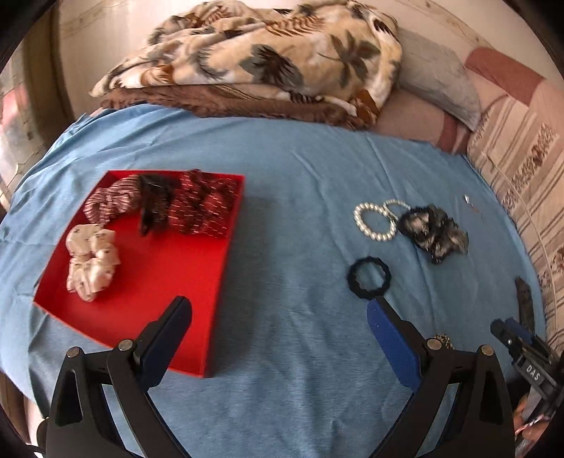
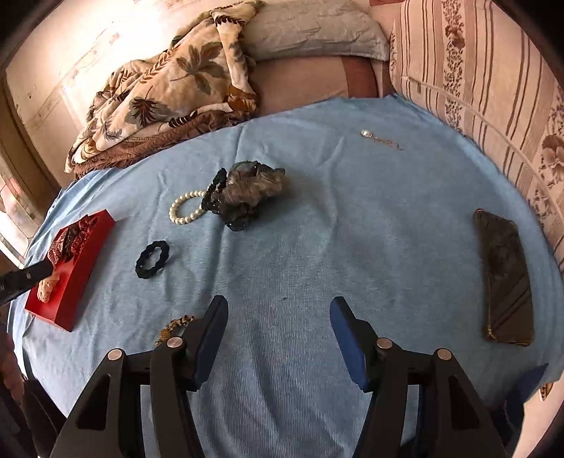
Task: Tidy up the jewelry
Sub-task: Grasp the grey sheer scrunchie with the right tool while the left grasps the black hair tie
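Observation:
A red tray (image 1: 148,278) on the blue cloth holds a white scrunchie (image 1: 93,262), a striped scrunchie (image 1: 112,202), a black hair claw (image 1: 155,204) and a dark red scrunchie (image 1: 204,204). My left gripper (image 1: 278,310) hovers open and empty over the tray's right edge. A black hair tie (image 1: 369,278) lies just past its right fingertip. Pearl bracelets (image 1: 375,220) and a grey-black scrunchie (image 1: 433,232) lie farther right. My right gripper (image 2: 278,310) stands open over bare cloth with nothing between its fingers. A leopard-print hair tie (image 2: 174,327) peeks out beside its left finger.
A small pendant chain (image 2: 380,139) lies far back on the blue cloth (image 2: 352,229). A dark phone (image 2: 504,278) rests at the right. A leaf-print blanket (image 1: 268,60) and a grey pillow (image 2: 313,31) sit behind. A striped floral bedcover (image 2: 476,81) borders the right side.

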`<move>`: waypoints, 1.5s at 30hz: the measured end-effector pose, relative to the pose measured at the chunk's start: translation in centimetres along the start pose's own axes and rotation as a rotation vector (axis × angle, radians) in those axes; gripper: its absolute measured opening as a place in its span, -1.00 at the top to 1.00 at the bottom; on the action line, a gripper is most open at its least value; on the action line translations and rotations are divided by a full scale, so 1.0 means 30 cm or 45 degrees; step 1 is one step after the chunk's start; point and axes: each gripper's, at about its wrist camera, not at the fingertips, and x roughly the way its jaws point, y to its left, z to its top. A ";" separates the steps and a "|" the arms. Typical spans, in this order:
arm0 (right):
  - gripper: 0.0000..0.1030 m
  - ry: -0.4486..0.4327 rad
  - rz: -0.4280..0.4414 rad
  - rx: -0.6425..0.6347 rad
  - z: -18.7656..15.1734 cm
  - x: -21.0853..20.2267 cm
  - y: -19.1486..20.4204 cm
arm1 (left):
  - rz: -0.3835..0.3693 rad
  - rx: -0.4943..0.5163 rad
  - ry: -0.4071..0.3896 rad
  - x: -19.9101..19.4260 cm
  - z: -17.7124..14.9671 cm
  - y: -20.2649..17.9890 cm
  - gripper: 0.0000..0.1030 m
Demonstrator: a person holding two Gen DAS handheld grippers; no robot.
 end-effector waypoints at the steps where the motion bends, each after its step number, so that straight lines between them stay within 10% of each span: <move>1: -0.26 0.008 0.006 -0.004 0.002 0.015 0.003 | -0.007 0.008 0.012 0.012 0.003 -0.010 -0.93; 23: -0.26 0.037 0.189 0.289 0.308 0.304 -0.035 | -0.174 0.147 0.251 0.396 0.121 -0.203 0.11; 26: -0.20 0.069 0.192 0.317 0.321 0.355 -0.034 | -0.166 0.169 0.261 0.419 0.104 -0.225 0.40; 28: 0.21 0.103 0.217 0.321 0.321 0.384 -0.030 | -0.145 0.200 0.243 0.418 0.094 -0.245 0.86; 29: 0.57 0.117 0.229 0.317 0.321 0.390 -0.030 | -0.159 0.205 0.255 0.417 0.089 -0.251 0.84; 32: 0.75 0.117 0.241 0.307 0.307 0.362 -0.033 | -0.171 0.195 0.252 0.395 0.080 -0.244 0.85; 45: 0.78 -0.021 0.142 0.244 0.204 0.048 -0.094 | -0.283 0.070 0.127 0.118 0.029 -0.126 0.85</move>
